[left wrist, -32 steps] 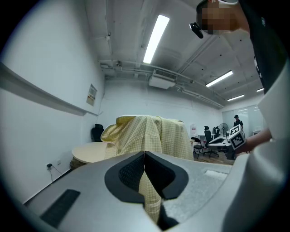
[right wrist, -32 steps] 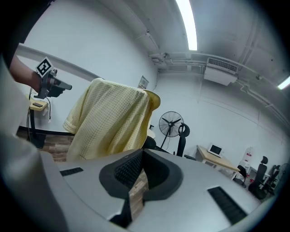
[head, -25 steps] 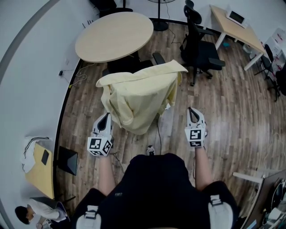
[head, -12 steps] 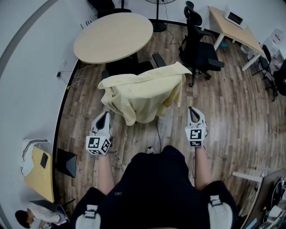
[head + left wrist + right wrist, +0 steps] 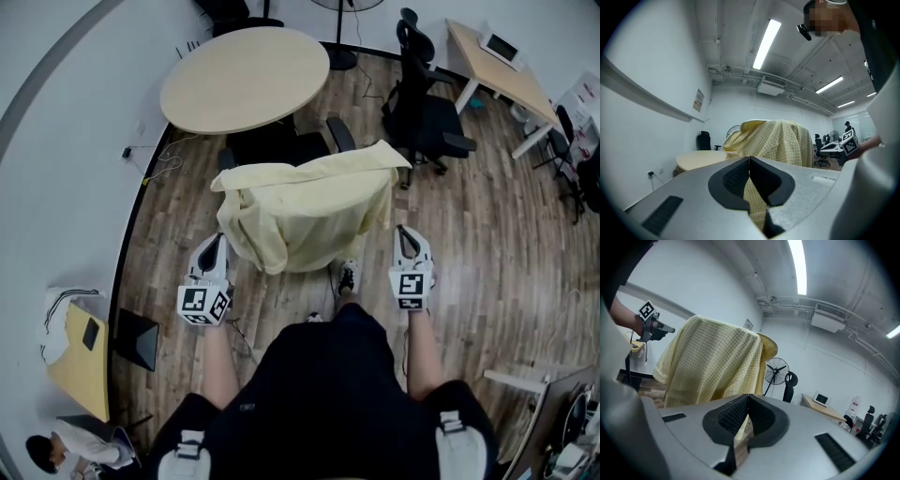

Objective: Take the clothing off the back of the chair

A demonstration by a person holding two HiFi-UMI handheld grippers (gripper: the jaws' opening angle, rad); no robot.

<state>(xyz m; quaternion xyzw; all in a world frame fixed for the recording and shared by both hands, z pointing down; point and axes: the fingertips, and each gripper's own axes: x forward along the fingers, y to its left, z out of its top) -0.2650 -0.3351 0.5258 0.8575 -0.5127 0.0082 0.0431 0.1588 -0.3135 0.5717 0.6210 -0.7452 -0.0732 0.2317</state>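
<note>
Right of an unreadable wall notice, the left gripper, fingers clenched on nothing, sits just beside the yellow checked shirt draped over the back of the black chair on the wood floor, and the right gripper, fingers clenched empty too, flanks its other side.

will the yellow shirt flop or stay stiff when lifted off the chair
Probably floppy: the yellow shirt hangs in loose folds over the chair. Likely light, as it looks like thin checked cloth. It may catch, since it covers the chair's whole back.
</note>
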